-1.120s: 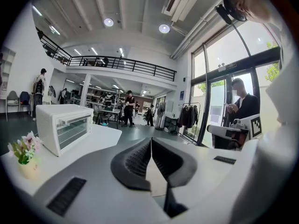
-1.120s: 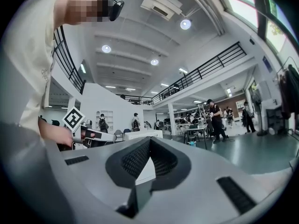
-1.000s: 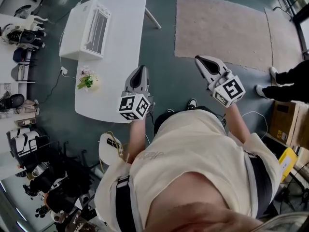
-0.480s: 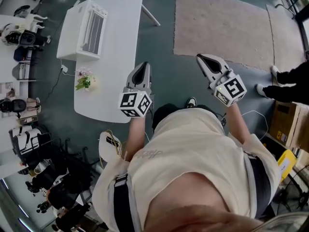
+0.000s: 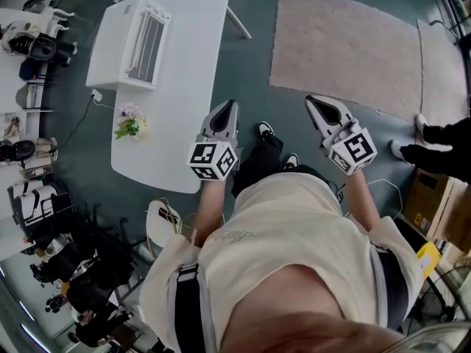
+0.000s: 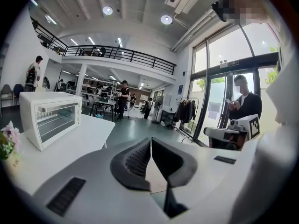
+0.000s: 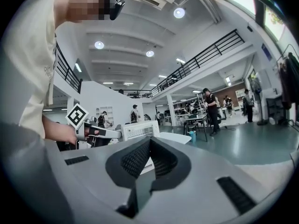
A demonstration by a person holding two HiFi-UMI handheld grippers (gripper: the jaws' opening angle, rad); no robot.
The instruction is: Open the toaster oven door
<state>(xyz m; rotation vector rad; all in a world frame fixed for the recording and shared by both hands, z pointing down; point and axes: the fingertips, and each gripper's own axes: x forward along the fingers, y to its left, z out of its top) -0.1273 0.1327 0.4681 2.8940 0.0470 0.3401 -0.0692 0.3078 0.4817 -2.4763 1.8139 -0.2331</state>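
Toaster oven [image 5: 126,44] closed, left gripper [image 5: 229,107], right gripper [image 5: 313,102] both pinched together, empty

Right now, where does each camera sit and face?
Head view: on the head, steeply down at toaster oven and table; shows torso, left gripper, right gripper.
Left gripper view: along its shut jaws toward the toaster oven; right gripper shows.
Right gripper view: along its shut jaws; forearm, left gripper show.
All share the toaster oven.

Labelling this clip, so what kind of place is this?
Probably an open lab or workshop hall: mezzanine railing overhead, desks with people behind, a toaster oven on a white table.
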